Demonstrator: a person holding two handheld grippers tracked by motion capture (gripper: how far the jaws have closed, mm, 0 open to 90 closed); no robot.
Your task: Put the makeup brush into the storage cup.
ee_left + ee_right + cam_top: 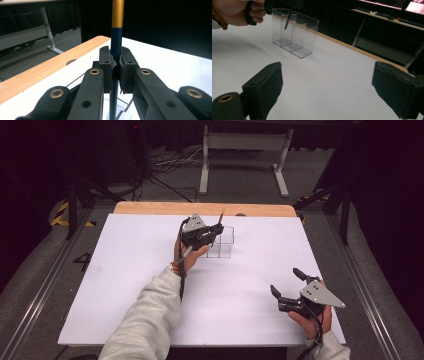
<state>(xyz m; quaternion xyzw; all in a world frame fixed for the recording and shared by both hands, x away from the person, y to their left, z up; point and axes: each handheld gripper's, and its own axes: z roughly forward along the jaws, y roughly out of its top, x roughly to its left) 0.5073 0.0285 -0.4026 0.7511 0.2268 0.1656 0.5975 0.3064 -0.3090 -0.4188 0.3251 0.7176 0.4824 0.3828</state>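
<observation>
My left gripper (216,231) is shut on a dark blue pencil with a gold upper part (117,30), held upright over a clear plastic organizer (223,242) at the back middle of the white tabletop. In the right gripper view the pencil's tip (287,21) hangs inside the organizer's (294,32) left compartment, above its floor. The pads (125,67) press the shaft from both sides. My right gripper (286,282) is open near the front right of the table, nothing between its jaws, well apart from the organizer.
A white sheet (150,285) covers the table, with a wooden strip (150,208) along its far edge. Beyond it stand a white table frame (245,155) and floor cables (165,165). A hand (235,11) holds the left gripper beside the organizer.
</observation>
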